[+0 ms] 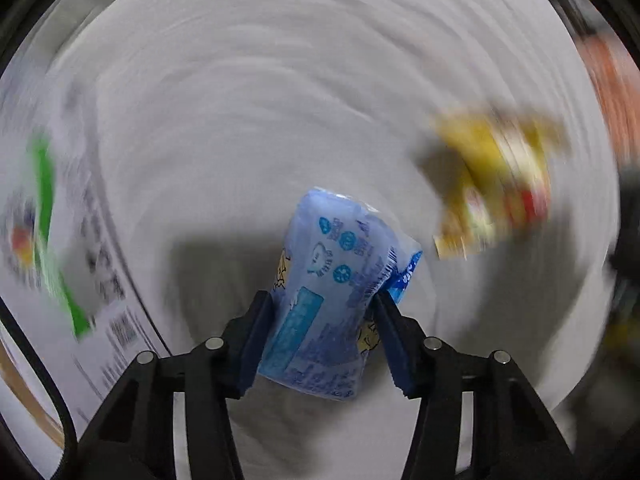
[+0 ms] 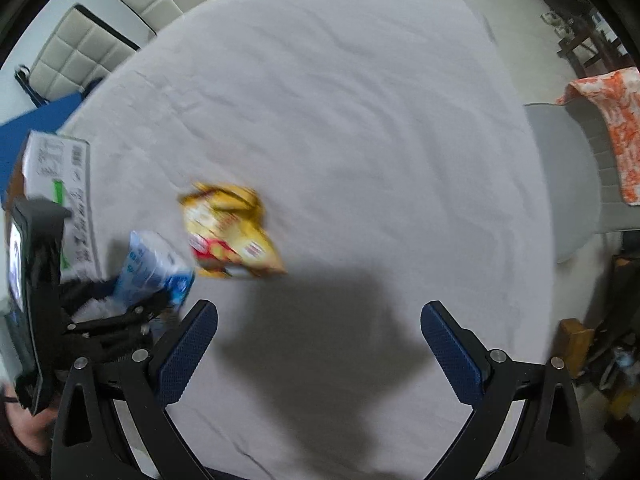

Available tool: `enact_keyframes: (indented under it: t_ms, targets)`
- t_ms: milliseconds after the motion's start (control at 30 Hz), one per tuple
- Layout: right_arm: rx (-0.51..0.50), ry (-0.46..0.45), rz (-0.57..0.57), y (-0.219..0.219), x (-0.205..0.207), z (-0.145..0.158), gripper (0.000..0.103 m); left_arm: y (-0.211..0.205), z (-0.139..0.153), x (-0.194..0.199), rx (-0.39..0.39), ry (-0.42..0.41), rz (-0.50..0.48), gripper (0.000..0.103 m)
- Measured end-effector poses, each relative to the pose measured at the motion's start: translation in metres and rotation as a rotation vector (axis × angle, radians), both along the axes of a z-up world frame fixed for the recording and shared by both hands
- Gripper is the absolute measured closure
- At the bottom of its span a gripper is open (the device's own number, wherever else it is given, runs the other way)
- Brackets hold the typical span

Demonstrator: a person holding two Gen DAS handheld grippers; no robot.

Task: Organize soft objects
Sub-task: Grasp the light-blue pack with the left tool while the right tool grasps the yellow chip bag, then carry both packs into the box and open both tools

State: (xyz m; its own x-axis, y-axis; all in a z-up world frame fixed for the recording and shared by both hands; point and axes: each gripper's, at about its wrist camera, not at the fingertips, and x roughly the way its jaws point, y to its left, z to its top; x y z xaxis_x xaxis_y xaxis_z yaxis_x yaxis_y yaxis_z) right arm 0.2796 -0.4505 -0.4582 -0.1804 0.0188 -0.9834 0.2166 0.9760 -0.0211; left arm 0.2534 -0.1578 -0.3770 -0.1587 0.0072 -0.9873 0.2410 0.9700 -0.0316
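Blue tissue pack point(image 1: 336, 292) is pinched between the pads of the left gripper point(image 1: 320, 320), squeezed in at the waist so you can tell it's soft, and it looks held up off the white cloth point(image 2: 360, 100), going by the shadow under it. Left view is smeared with blur, so it's probably mid-swing. Likely headed for the white box with the green stripe point(image 1: 60, 240) off to the left. Right gripper point(image 2: 320, 344) hangs with its fingers wide apart, holding nothing. Yellow snack bag point(image 2: 230, 234) lies on the cloth just beside the tissue pack, probably next up.
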Motion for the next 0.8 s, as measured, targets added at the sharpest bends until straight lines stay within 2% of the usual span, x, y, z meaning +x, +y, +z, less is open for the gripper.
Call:
enact_keyframes:
  t_ms: [67,133,233,300,333,367,400,433,467,567,700,800]
  targets:
    - [0.029,-0.014,-0.028,0.005,0.01,-0.006,0.0,0.024,0.002,0.012,-0.041,-0.01,0.204,0.054]
    - [0.053,-0.012,-0.052,0.01,0.019,-0.015,0.0,0.038,0.001,0.019,-0.075,0.0,0.326,0.054]
    - [0.091,0.019,-0.081,0.018,0.031,-0.034,0.002,0.045,0.0,0.026,-0.084,-0.005,0.385,0.054]
    - [0.106,0.048,-0.09,0.026,0.033,-0.047,0.007,0.045,0.002,0.031,-0.085,-0.006,0.387,0.053]
    - [0.112,0.064,-0.096,0.029,0.031,-0.054,0.018,0.044,0.002,0.032,-0.084,-0.011,0.379,0.052]
    - [0.113,0.084,-0.103,0.029,0.031,-0.061,0.025,0.049,0.003,0.037,-0.08,-0.007,0.372,0.051]
    - [0.103,0.104,-0.106,0.029,0.03,-0.068,0.04,0.048,0.004,0.042,-0.083,-0.001,0.364,0.049]
    - [0.09,0.117,-0.107,0.028,0.028,-0.072,0.048,0.044,0.003,0.045,-0.081,0.006,0.348,0.049]
    - [0.099,0.116,-0.121,0.025,0.025,-0.072,0.048,0.04,0.005,0.053,-0.073,0.013,0.326,0.049]
    - [0.069,0.13,-0.109,0.019,0.016,-0.066,0.051,0.021,-0.006,0.042,-0.06,0.028,0.252,0.049]
    - [0.042,0.152,-0.066,0.017,0.007,-0.062,0.051,0.011,-0.009,0.038,-0.042,0.015,0.214,0.049]
    - [0.055,0.161,-0.096,0.011,0.004,-0.067,0.049,0.0,-0.012,0.041,-0.018,0.004,0.185,0.05]
